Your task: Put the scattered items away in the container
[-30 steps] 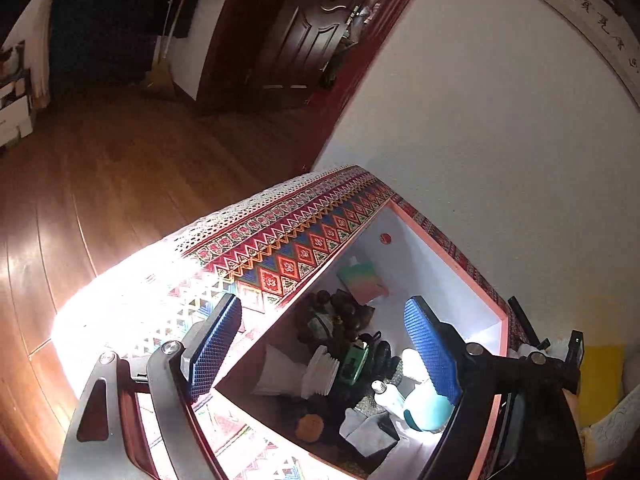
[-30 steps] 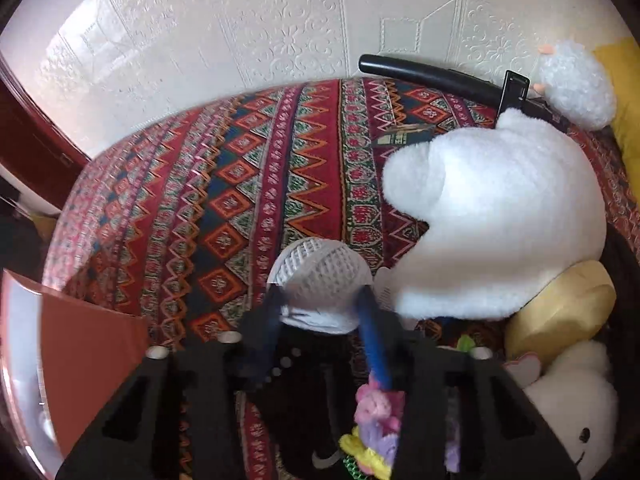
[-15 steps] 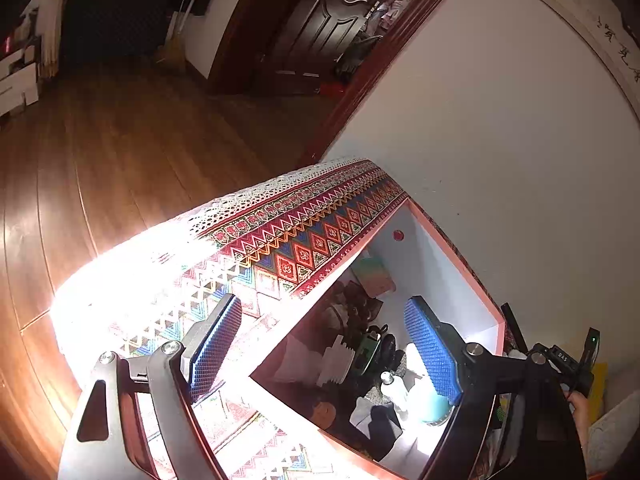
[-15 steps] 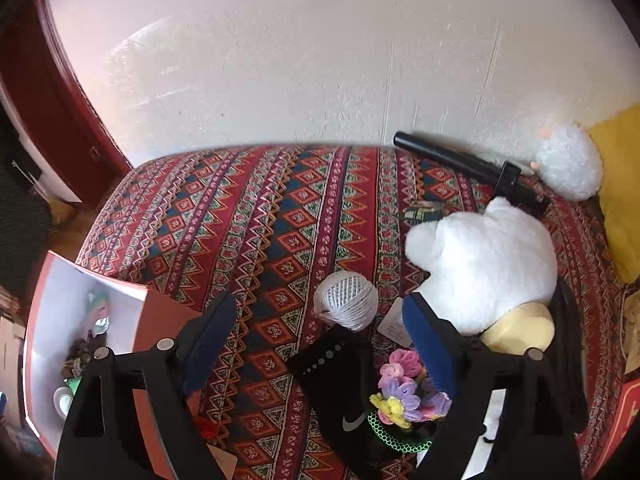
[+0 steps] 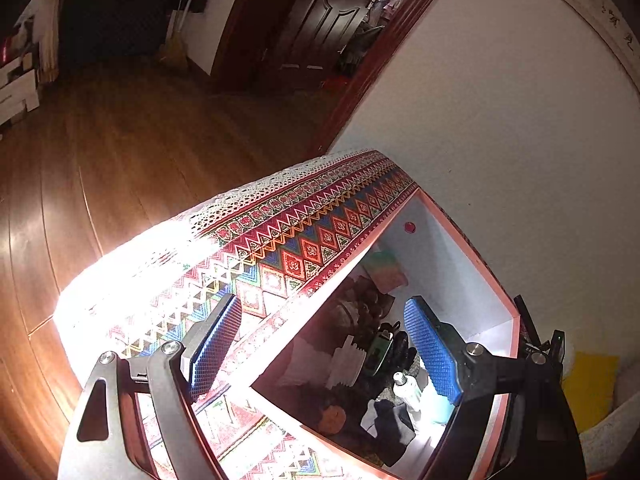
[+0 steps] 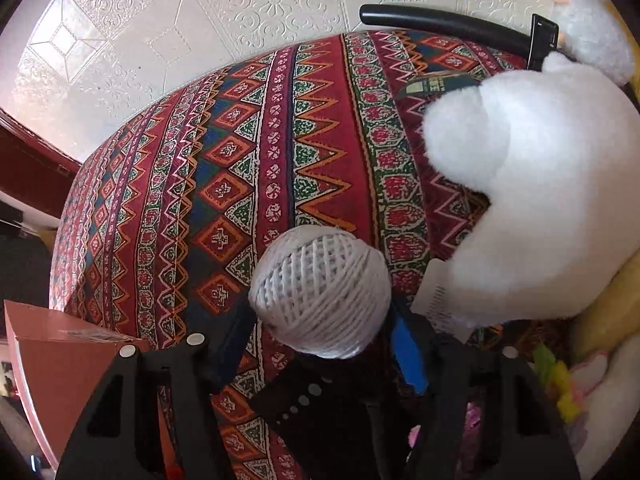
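A white ball of string (image 6: 320, 292) sits between the blue pads of my right gripper (image 6: 324, 344), which is shut on it above the patterned cloth (image 6: 256, 152). A black sock (image 6: 320, 408) lies just under it. My left gripper (image 5: 320, 344) is open and empty, its jaws straddling the near wall of the pink-rimmed white box (image 5: 452, 264). The box holds several small items: a small bottle (image 5: 408, 392), white paper cups (image 5: 348, 364), dark socks (image 5: 388, 420). The box's corner also shows in the right wrist view (image 6: 60, 344).
A big white plush toy (image 6: 540, 200) lies right of the string ball, with a black rod (image 6: 448, 28) behind it along the wall. Yellow and white plush and a crochet flower (image 6: 560, 384) sit at lower right. The wooden floor (image 5: 100, 160) drops off beyond the cloth's edge.
My right gripper has come back down from a pulled-back, open position and closed on the string ball. The left gripper has drifted slightly over the box and stays open.
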